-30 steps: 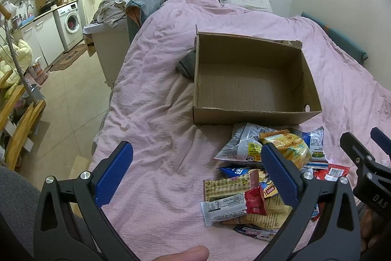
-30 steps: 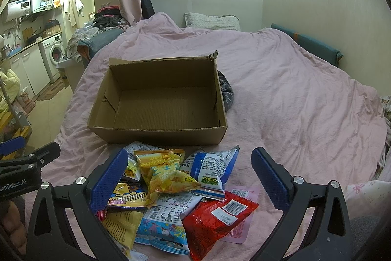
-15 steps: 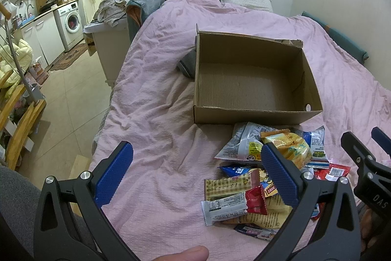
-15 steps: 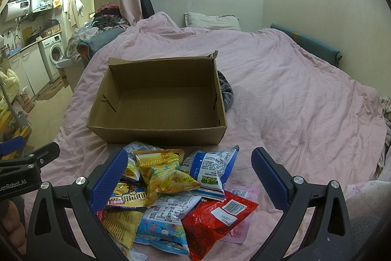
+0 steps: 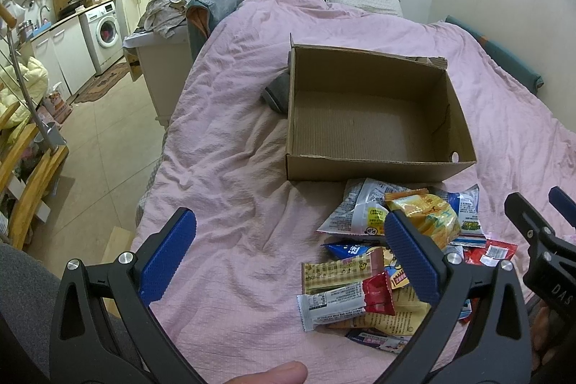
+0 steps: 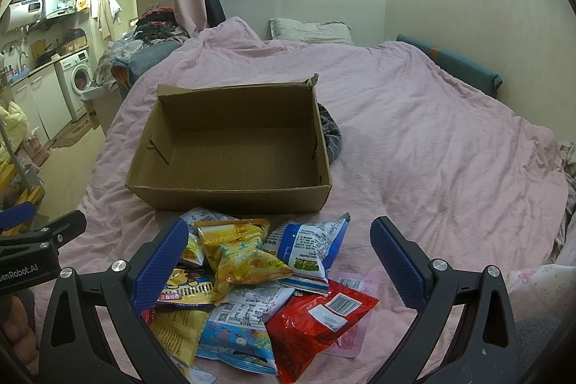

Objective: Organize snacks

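Black triangular-cutout gripper arms, silver screws, blue textured fingers (image 5: 167, 254), grey sleeve (image 5: 21, 276).

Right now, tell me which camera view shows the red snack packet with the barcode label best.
The right wrist view: the red snack packet lies in the foreground, whole face and barcode label clear. The left wrist view catches only a small sliver of it at the pile's far edge, partly hidden by the right tool's arm.

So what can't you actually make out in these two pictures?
- Snack pile, right wrist view: lower packets are buried under others; their fine print is too small to read.
- Grey cloth, both views: mostly hidden behind the cardboard box.
- Right gripper, left wrist view: cut off by the frame edge.
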A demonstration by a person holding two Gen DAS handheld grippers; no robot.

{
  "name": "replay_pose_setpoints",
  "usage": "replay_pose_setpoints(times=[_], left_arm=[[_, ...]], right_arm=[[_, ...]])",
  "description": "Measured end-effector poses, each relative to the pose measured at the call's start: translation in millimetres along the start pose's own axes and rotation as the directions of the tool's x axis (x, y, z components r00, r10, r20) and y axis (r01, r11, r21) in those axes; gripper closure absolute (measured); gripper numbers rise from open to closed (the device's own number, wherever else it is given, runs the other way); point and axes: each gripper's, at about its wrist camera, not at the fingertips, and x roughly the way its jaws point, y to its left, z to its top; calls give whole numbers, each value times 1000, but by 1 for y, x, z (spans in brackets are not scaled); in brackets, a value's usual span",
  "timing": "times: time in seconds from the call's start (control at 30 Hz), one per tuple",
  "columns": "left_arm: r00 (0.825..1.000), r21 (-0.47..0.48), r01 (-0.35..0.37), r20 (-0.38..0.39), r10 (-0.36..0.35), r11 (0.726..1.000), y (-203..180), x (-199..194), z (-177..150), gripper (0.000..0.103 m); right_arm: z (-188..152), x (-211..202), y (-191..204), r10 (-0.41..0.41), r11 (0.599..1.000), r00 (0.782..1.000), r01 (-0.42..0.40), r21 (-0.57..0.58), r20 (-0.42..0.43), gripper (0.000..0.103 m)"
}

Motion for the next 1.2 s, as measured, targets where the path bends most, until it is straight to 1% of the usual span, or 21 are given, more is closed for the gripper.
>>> replay_pose_setpoints(times=[0.4,0.53,0.63,0.7,0.77,0.83,0.9,0.93,0.97,1.0,1.03,1.07,1.1,1.13,1.17,1.2], left_arm=[[1000,-1,2,-5,-2,1000,1,1,-3,0],[1000,1,9,-24,-9,1000,1,3,-3,0],[998,3,15,-58,-15,1000,3,6,1,0],[994,2,9,-110,-9,1000,7,13,9,0],[985,-12,17,-172,-19,1000,14,23,17,0],[975,-35,20,-221,-27,999,20,33,23,0],[957,-43,9,-291,-21,999,23,49,26,0],[943,-52,13,-331,-30,999,24,56,25,0],[919,-88,30,-390,-62,996,25,68,21,0],[898,-115,40,-431,-86,993,25,76,16,0],[874,-140,49,-472,-110,989,25,84,11,0],[840,-175,65,-522,-148,982,23,94,2,0],[822,-189,75,-545,-168,979,20,99,-5,0],[809,-188,80,-561,-174,979,17,105,-10,0],[800,-172,78,-577,-165,982,12,111,-17,0],[795,-168,82,-583,-166,982,9,114,-21,1]], right_arm=[[0,0,0,-2,1000,1000,2,-1,-1,0],[0,0,-1,2,1000,1000,-2,8,0,0],[6,1,-11,34,998,999,-32,53,-28,0],[16,5,-22,76,994,995,-70,89,-66,0],[24,10,-33,113,987,989,-101,122,-91,0],[32,20,-47,151,980,979,-130,154,-135,0],[36,31,-57,172,974,971,-141,179,-167,0],[37,38,-63,178,971,965,-141,194,-192,0],[37,44,-68,187,968,960,-143,208,-210,0],[36,47,-73,191,965,957,-142,221,-217,0],[33,50,-77,191,961,957,-136,240,-221,0],[30,52,-81,193,956,955,-132,262,-224,0],[25,54,-84,198,951,952,-128,282,-235,0],[21,57,-86,201,947,947,-123,297,-250,0],[18,58,-88,203,945,944,-119,304,-260,0],[16,58,-88,200,946,942,-115,304,-268,0]])
